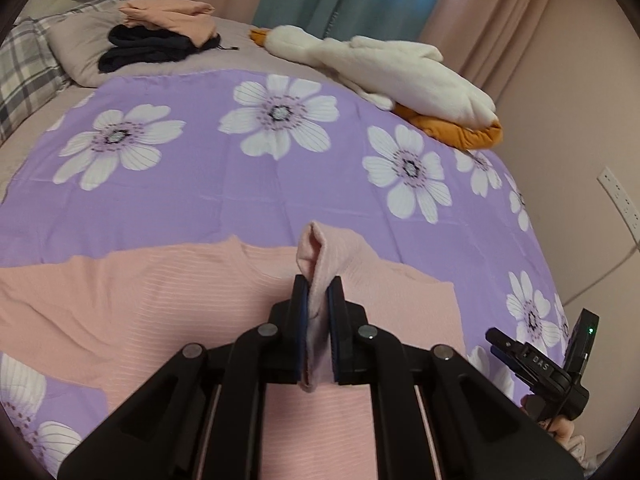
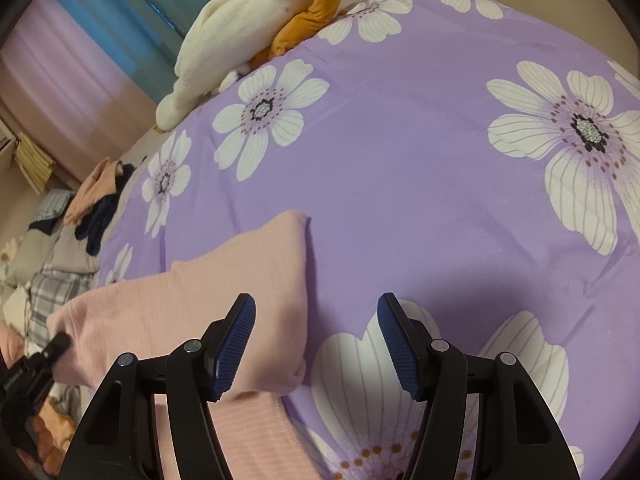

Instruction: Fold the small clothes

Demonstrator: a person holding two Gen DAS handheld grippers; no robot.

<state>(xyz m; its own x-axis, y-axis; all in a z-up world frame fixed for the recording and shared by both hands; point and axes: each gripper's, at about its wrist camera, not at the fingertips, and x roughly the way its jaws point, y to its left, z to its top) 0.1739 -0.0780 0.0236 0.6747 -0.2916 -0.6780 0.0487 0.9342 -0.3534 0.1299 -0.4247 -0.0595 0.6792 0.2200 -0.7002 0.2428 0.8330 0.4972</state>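
Sleeve fold in hand on the purple sheet [image 1: 224, 204].
Left gripper [image 1: 318, 288] pinches a fold of the pink top [image 1: 152, 300]; right gripper [image 2: 316, 308] gapes empty beside it. Thin bite: fabric could slip free mid-fold.

A bed [image 1: 224, 40] carries everything, and a purple sheet with white flowers [image 1: 248, 196] covers most of it. On the sheet, at 6 o'clock, a pink garment [image 1: 132, 300] lies spread. At 1 o'clock a white plush goose [image 1: 400, 68] rests at the sheet's edge. At 11 o'clock a pile of folded clothes [image 1: 160, 36] sits beside a checked pillow [image 1: 24, 68].
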